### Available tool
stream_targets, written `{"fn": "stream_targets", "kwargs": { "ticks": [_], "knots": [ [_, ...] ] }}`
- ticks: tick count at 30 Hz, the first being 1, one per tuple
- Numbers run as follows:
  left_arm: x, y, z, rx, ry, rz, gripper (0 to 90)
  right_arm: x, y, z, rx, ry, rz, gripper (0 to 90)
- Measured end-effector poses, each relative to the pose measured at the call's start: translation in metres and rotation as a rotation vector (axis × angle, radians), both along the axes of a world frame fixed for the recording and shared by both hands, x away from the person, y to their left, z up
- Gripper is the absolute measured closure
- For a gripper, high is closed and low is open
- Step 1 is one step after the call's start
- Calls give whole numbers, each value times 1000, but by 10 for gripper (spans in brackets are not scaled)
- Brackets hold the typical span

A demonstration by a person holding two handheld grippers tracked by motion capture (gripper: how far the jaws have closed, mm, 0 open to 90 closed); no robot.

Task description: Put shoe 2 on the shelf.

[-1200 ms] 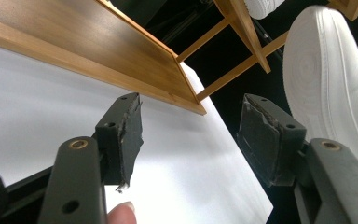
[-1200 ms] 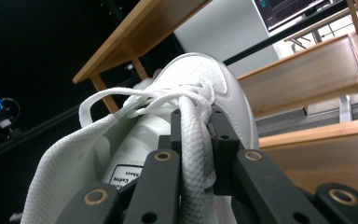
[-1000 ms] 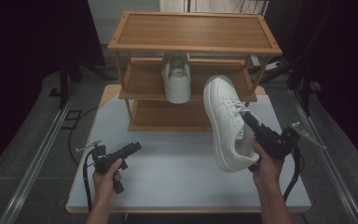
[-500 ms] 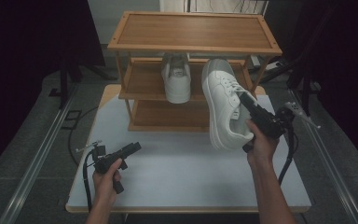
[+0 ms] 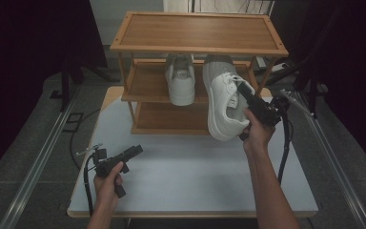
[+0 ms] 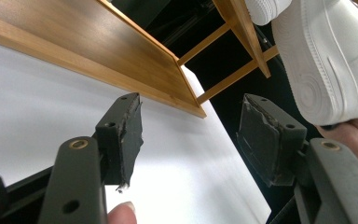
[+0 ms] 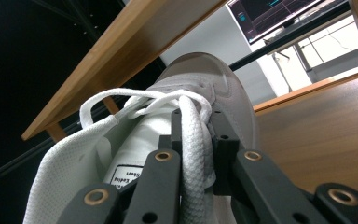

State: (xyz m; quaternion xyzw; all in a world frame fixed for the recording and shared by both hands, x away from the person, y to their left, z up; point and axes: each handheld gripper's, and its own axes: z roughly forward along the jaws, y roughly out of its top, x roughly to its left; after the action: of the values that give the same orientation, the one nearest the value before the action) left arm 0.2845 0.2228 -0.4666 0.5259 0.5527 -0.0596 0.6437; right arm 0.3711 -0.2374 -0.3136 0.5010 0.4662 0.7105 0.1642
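Observation:
A white sneaker [image 5: 221,98] hangs tilted in front of the wooden shoe rack [image 5: 198,33], its toe reaching under the top board toward the middle shelf. My right gripper [image 5: 244,90] is shut on its laces and tongue [image 7: 193,135]. A second white sneaker [image 5: 180,82] stands on the middle shelf, heel toward me. My left gripper [image 5: 134,151] rests low over the white table [image 5: 181,176] at the front left, open and empty, its pads [image 6: 126,135] wide apart. The held sneaker's sole [image 6: 326,60] shows in the left gripper view.
The rack has three levels; its bottom shelf [image 5: 171,119] is bare. Metal rails [image 5: 38,162] run along both sides of the table. A monitor [image 7: 275,16] glows behind the rack. Black cables trail from both grippers.
My right gripper has carried the sneaker up and forward, from above the table to the rack's middle shelf opening. The left gripper has stayed put.

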Motion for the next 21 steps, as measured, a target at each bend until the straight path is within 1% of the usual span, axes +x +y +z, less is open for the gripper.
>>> {"fn": "stream_targets", "kwargs": {
  "ticks": [4,7,8,14,17,18,21],
  "knots": [
    [0,1,0,0,4,1,391,11,3,2,3,7,-14,834],
    [0,1,0,-5,1,6,391,21,6,4,-6,15,-23,835],
    [0,1,0,-5,1,6,391,21,6,4,-6,15,-23,835],
    [0,3,-1,-6,5,5,391,34,10,5,-1,25,-40,836],
    [0,4,-1,-10,5,9,391,39,12,5,-4,27,-47,836],
    [0,4,-1,-18,10,10,391,40,13,5,-3,26,-49,836],
    [0,5,-1,-19,8,11,391,44,15,5,1,31,-49,836]
  ]
}}
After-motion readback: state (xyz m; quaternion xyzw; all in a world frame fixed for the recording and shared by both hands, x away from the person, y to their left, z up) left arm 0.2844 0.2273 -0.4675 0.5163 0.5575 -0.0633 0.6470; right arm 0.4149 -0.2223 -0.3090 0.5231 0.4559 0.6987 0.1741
